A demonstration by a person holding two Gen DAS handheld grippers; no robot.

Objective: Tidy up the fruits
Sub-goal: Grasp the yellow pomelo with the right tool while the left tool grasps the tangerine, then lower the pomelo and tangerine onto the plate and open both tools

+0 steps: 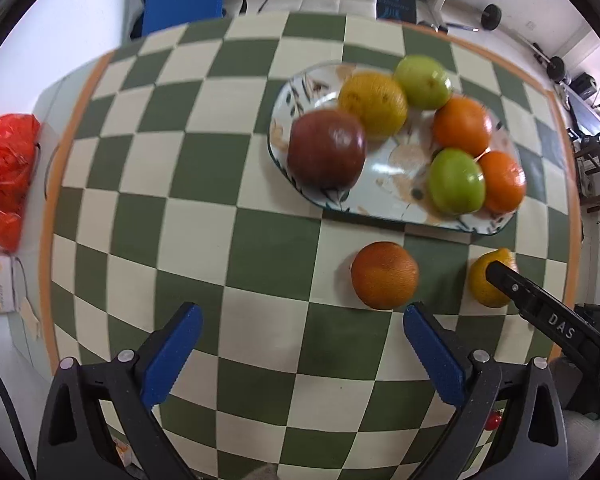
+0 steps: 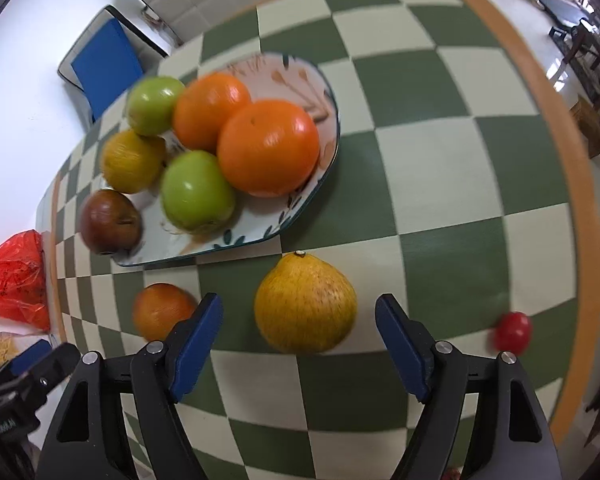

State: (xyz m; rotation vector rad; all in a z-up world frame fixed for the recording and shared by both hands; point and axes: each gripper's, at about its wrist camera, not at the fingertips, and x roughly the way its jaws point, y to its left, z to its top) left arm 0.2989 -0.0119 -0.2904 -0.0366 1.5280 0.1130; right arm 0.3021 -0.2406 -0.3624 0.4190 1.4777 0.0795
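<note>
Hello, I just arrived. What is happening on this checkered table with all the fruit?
A person is sorting fruit with two hand-held grippers. Six fruits already lie on the patterned plate: two green apples, two oranges, a yellow citrus and a dark red apple. The right hand-held gripper is open around a yellow citrus fruit on the tablecloth, not yet closed. The left hand-held gripper is open and empty, near an orange beside the plate.
</note>
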